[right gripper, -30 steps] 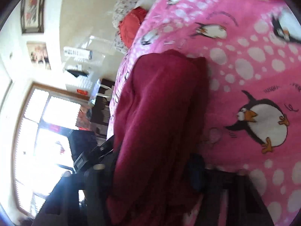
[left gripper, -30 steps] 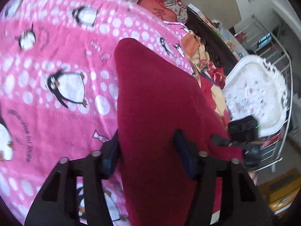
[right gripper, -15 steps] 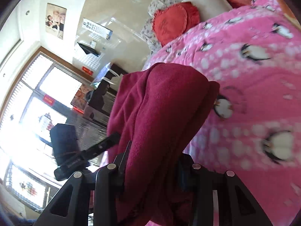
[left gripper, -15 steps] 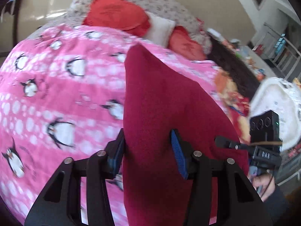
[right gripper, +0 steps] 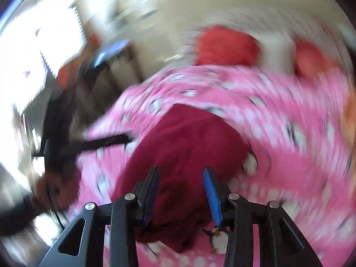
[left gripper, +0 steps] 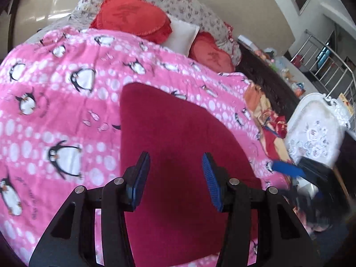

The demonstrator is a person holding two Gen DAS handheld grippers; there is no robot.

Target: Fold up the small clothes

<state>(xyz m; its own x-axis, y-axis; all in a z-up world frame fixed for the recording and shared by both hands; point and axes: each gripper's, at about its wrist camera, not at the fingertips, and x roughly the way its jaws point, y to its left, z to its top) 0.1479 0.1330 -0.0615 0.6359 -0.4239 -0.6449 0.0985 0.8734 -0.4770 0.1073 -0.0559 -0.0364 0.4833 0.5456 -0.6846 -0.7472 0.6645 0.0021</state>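
Garment (left gripper: 178, 151) now released onto blanket (left gripper: 66, 111), both grippers opened.

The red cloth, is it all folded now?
Looks nearly done. The red cloth lies doubled on the pink blanket. The left gripper and right gripper are both open, holding nothing. Left: maybe another fold or tidying; the right view is too blurry to judge the edges.
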